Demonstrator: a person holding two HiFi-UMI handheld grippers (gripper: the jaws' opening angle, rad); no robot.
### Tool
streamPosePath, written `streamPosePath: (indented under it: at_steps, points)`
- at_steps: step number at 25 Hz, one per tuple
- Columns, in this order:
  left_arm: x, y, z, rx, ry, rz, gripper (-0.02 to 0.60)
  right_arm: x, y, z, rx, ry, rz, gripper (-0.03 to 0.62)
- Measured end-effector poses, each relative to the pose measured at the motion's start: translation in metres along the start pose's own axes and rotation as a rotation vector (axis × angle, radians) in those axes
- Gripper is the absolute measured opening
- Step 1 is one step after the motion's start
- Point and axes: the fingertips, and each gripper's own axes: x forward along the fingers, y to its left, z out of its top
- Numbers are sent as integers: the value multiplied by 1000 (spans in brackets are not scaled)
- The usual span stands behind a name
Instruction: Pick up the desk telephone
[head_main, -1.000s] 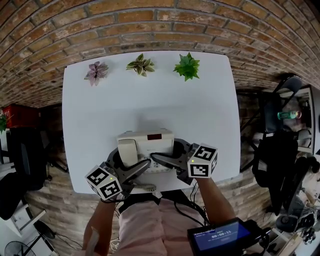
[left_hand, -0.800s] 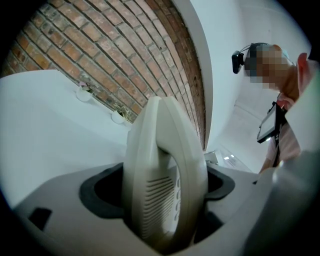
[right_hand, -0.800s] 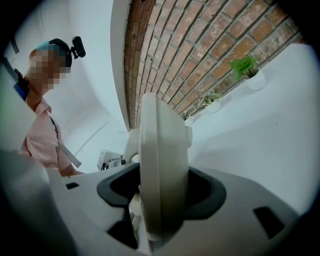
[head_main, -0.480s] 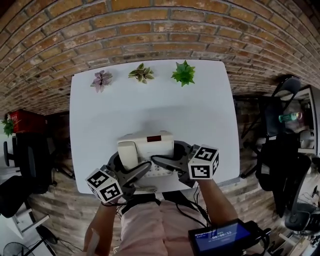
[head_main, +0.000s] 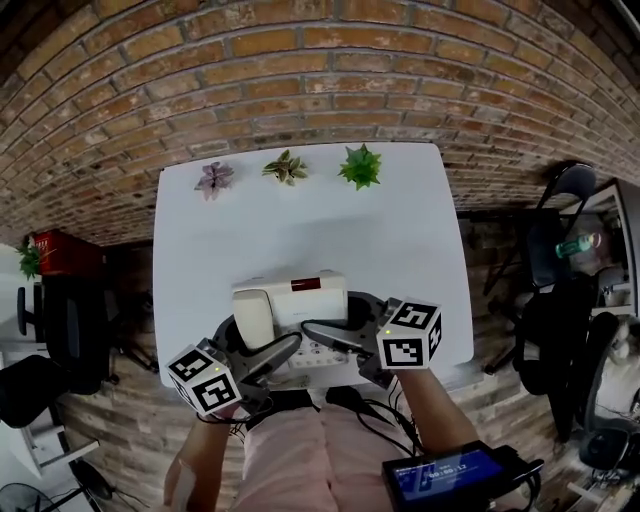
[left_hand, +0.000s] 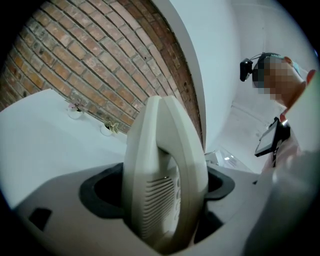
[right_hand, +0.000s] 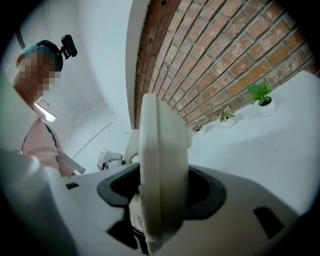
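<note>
The cream desk telephone, with its handset on the left and a dark red display, hangs above the near edge of the white table. My left gripper is shut on the phone's left side, the handset end filling the space between its jaws. From the other side my right gripper is shut on the phone's right edge. Both marker cubes sit close to the person's body. The phone's keypad is partly hidden by the jaws.
Three small potted plants line the table's far edge before a brick wall. Black chairs stand to the left and right. A red crate is at the left.
Both grippers have risen together with the telephone, which has come up off the table. The table now looks smaller and farther below.
</note>
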Motion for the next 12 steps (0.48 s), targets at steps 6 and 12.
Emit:
streamPosePath:
  at_steps: [6, 12]
  points:
    - [-5, -30, 14, -8, -7, -8, 453, -17, 25, 15, 1, 1, -14, 261]
    - [-10, -59, 26, 9, -11, -18, 454, -33, 49, 30, -21, -2, -13, 261]
